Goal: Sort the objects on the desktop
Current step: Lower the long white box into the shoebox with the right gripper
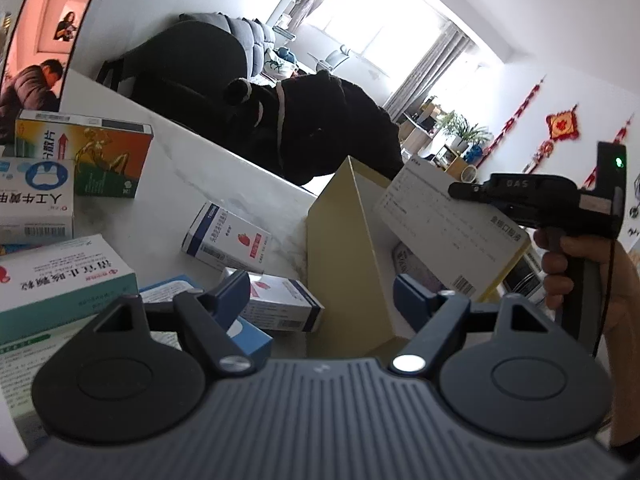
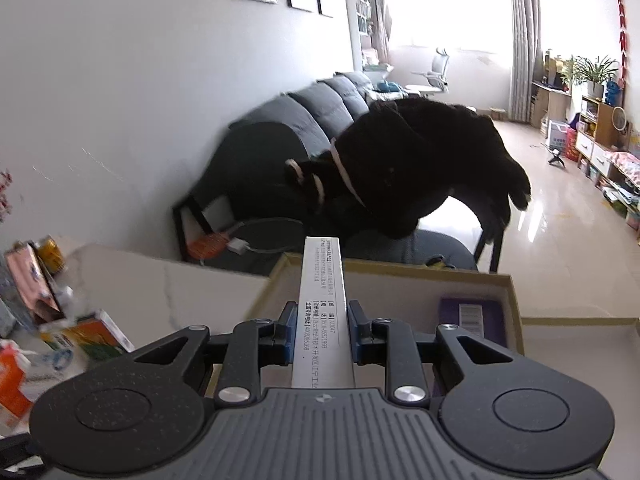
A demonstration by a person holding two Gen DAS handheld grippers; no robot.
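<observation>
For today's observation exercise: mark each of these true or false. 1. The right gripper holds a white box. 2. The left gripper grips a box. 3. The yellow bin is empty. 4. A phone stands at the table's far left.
1. The right gripper holds a white box: true.
2. The left gripper grips a box: false; it is open and empty.
3. The yellow bin is empty: false; a purple box lies inside.
4. A phone stands at the table's far left: true.
</observation>
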